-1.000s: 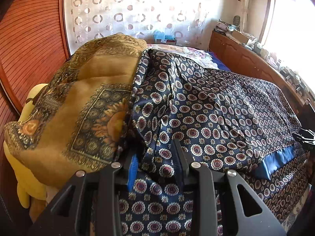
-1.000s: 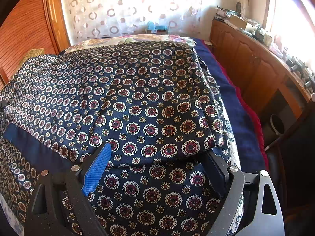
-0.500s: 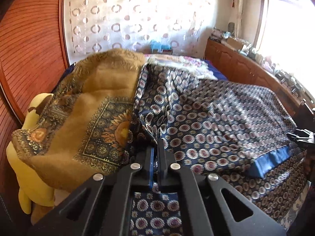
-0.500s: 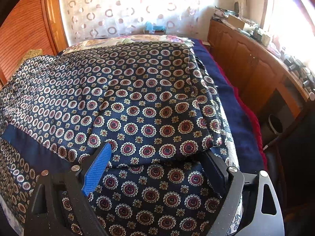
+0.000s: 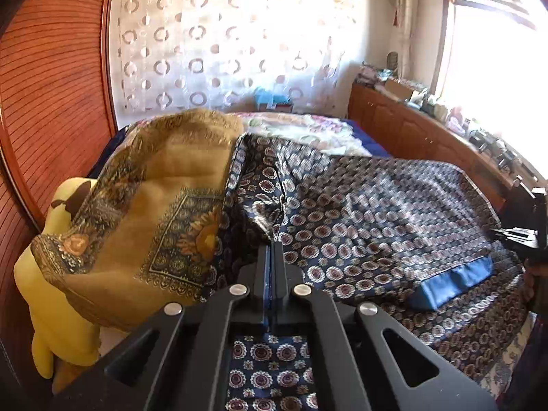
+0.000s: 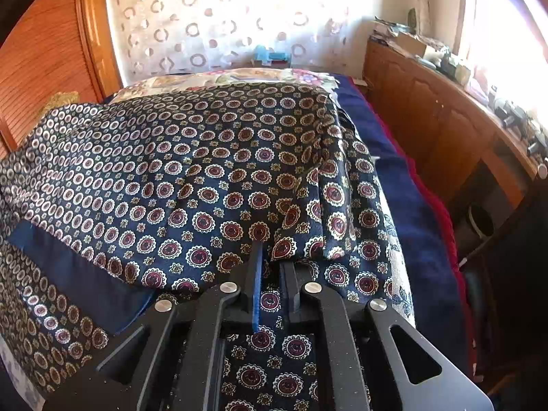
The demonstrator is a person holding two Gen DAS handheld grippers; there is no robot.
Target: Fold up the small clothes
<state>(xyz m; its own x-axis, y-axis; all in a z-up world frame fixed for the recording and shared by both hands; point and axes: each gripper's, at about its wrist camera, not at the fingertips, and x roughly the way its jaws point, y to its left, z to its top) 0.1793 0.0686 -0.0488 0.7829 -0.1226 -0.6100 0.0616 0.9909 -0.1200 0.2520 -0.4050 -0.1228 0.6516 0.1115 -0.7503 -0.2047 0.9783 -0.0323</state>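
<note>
To the left of the left gripper's fingers, a yellow plush toy [image 5: 51,311] sits against the reddish wooden headboard [image 5: 51,85], and an ochre scarf with a sunflower print [image 5: 150,212] drapes over it, its lower edge reaching just beside the fingers. The left gripper [image 5: 272,250] has its fingers pressed together on a raised ridge of the navy medallion-print cloth [image 5: 370,212], which spreads ahead of and to the right of the fingertips across the bed. A plain blue hem band [image 5: 452,284] lies on the cloth to the right of the fingers, near the black tip of the other gripper at the frame's right edge. Beyond the cloth lies a floral sheet [image 5: 308,130], then a lace curtain [image 5: 222,44].

In the right wrist view, the blue band [image 6: 75,274] runs to the left of the fingers. The right gripper [image 6: 265,250] pinches a fold of the same cloth [image 6: 205,171] at its near edge, fingers drawn close with fabric bunched between them. To the right of the fingers, a dark blue blanket [image 6: 411,205] covers the bed edge, with a wooden cabinet [image 6: 438,120] beyond it under a bright window.
</note>
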